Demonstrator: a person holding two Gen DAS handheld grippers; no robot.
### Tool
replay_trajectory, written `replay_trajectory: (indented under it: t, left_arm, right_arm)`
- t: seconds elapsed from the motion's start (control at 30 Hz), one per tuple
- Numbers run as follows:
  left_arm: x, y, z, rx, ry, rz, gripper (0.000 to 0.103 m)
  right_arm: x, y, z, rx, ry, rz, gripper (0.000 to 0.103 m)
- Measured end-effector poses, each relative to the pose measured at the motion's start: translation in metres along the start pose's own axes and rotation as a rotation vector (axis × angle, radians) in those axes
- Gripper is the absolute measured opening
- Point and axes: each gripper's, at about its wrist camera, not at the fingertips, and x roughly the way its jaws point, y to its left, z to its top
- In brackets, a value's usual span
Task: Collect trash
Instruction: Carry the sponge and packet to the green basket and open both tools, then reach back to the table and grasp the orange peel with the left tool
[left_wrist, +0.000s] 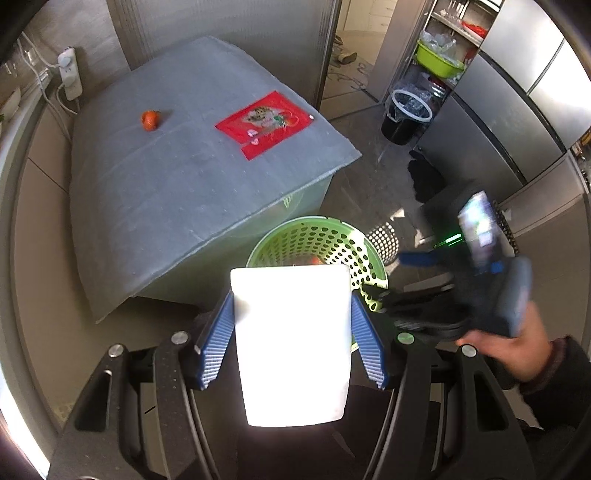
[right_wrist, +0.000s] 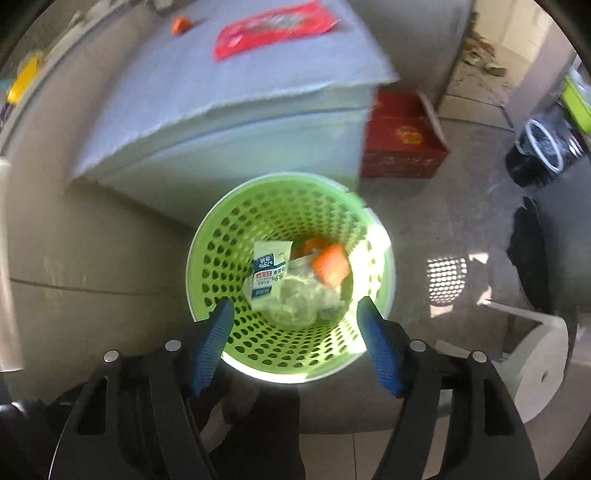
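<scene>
My left gripper (left_wrist: 291, 306) is shut on a white paper cup (left_wrist: 291, 343), held just above the near rim of the green perforated trash basket (left_wrist: 354, 254). My right gripper (right_wrist: 295, 314) is open and empty, right over the same basket (right_wrist: 207, 258), which holds a white wipe packet (right_wrist: 267, 271), orange scraps (right_wrist: 330, 264) and crumpled wrapping. The right gripper also shows blurred in the left wrist view (left_wrist: 480, 280). On the grey table (left_wrist: 177, 177) lie a red wrapper (left_wrist: 264, 123) and a small orange piece (left_wrist: 150, 120); both show in the right wrist view, the wrapper (right_wrist: 269, 27) and the piece (right_wrist: 181, 25).
A black bin with a clear liner (left_wrist: 404, 114) stands by steel cabinets (left_wrist: 517, 110). A red cardboard box (right_wrist: 402, 136) sits on the floor behind the table. A white stool (right_wrist: 535, 362) is at the right. A power strip (left_wrist: 68, 72) hangs on the left wall.
</scene>
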Motion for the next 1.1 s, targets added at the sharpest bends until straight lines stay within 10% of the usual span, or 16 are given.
replay_trajectory:
  t: [0.43, 1.1]
  left_arm:
    - [0.084, -0.032, -0.003, 0.105, 0.054, -0.014, 0.060]
    - [0.120, -0.035, -0.001, 0.100, 0.134, -0.026, 0.083]
  right_arm:
    - [-0.119, -0.047, -0.038, 0.171, -0.121, -0.109, 0.078]
    - [-0.132, -0.035, -0.025, 0.136, -0.135, -0.106, 0.078]
